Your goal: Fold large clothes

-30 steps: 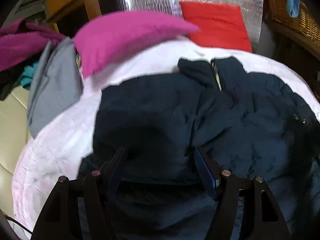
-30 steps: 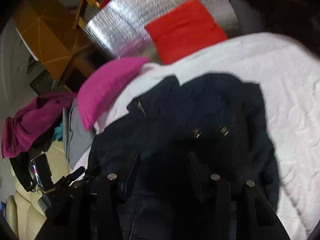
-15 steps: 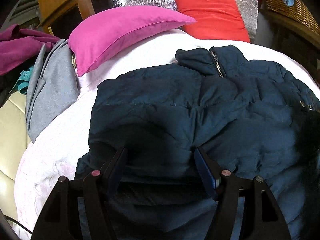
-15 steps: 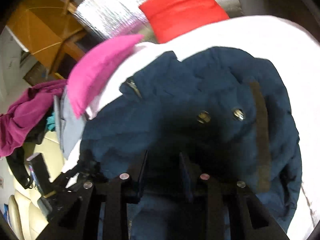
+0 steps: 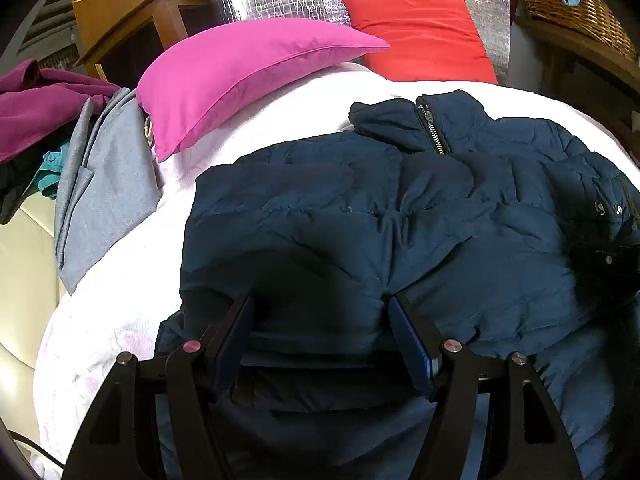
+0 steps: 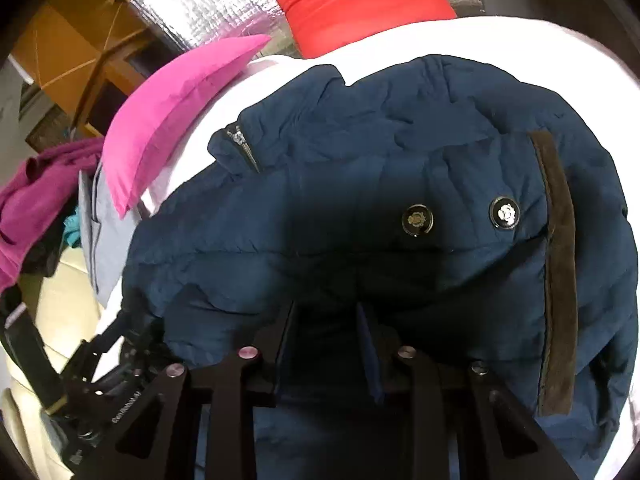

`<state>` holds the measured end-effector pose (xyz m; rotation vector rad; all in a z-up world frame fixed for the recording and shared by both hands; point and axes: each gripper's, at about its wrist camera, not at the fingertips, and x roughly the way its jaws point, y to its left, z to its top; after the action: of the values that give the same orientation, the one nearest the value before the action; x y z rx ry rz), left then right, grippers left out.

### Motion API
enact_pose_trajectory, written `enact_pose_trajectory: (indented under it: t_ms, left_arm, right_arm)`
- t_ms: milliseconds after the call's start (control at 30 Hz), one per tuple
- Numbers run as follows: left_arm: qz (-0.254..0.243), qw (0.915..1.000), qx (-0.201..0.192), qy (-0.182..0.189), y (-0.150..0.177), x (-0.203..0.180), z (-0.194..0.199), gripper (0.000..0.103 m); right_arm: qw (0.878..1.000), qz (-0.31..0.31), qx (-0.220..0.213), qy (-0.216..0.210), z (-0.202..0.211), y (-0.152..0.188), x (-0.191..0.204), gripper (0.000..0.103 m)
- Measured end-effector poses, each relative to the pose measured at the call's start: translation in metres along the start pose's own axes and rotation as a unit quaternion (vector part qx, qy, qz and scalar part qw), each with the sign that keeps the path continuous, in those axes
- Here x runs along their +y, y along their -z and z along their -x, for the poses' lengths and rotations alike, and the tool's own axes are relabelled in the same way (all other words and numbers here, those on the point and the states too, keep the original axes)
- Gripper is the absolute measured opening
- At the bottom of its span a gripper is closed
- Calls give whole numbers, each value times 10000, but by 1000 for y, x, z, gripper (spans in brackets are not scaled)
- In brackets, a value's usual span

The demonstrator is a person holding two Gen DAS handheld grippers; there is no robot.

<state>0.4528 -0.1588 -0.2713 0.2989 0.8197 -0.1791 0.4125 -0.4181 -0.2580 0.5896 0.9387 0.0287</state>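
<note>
A dark blue puffy jacket (image 5: 360, 208) lies spread on the white bed cover (image 5: 280, 120), collar and zip toward the pillows. My left gripper (image 5: 320, 336) stands wide at the near hem, with a thick fold of the jacket filling the gap and touching both pads. In the right wrist view the jacket (image 6: 360, 152) shows two snap buttons and a brown trim strip. My right gripper (image 6: 326, 332) has its jaws narrow, pinched on dark jacket fabric near the hem. The left gripper (image 6: 120, 360) appears low on the left of that view.
A pink pillow (image 5: 248, 68) and a red cushion (image 5: 420, 36) lie at the head of the bed. A grey garment (image 5: 104, 200) and a purple one (image 5: 40, 112) hang off the left side. A wicker basket (image 5: 572, 8) stands far right, wooden furniture (image 5: 132, 8) far left.
The right gripper's jaws drew together onto the jacket fabric while it sank closer to the garment. The left gripper kept its place and its hold.
</note>
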Motion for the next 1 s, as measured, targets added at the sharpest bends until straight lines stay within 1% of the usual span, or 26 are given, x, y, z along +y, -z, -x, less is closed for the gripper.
enact_pose_trajectory:
  t_ms: [167, 267, 333, 433, 533, 600, 667, 733, 800, 933, 1000]
  left_arm:
    - [0, 10000, 31, -12, 1, 1, 1, 70]
    - [66, 9999, 85, 26, 1, 5, 4, 70]
    - [146, 9998, 105, 59, 0, 9, 11, 70]
    - [361, 9992, -101, 144, -3, 23, 30, 70]
    - [588, 9980, -246, 56, -3, 42, 41, 70]
    - [768, 9969, -141, -33, -1, 56, 36, 70]
    - [945, 9954, 56, -113, 2, 68, 24, 70]
    - [1118, 9932, 261, -213, 7, 80, 11, 70]
    - [1226, 9914, 374, -256, 11, 88, 0, 70]
    - [1313, 9890, 664, -165, 16, 93, -23, 71]
    - [1255, 9897, 656, -214, 17, 91, -26, 73]
  right_arm:
    - [9997, -131, 52, -181, 5, -2, -7, 34]
    - [9983, -390, 74, -436, 17, -3, -16, 35]
    - [9972, -513, -11, -545, 31, -4, -24, 47]
    - [9958, -640, -260, -595, 56, -5, -36, 50]
    - [9944, -763, -353, -645, 74, -3, -51, 50]
    - [9935, -860, -362, -653, 82, -1, -60, 50]
    - [9931, -928, -344, -630, 84, 1, -69, 50]
    - [9923, -1009, -293, -661, 83, 2, -75, 50]
    - [9916, -1077, -203, -687, 79, 2, -79, 50]
    - [9922, -1133, 36, -512, 57, 3, -86, 48]
    - [9921, -1140, 73, -511, 50, 2, -87, 48]
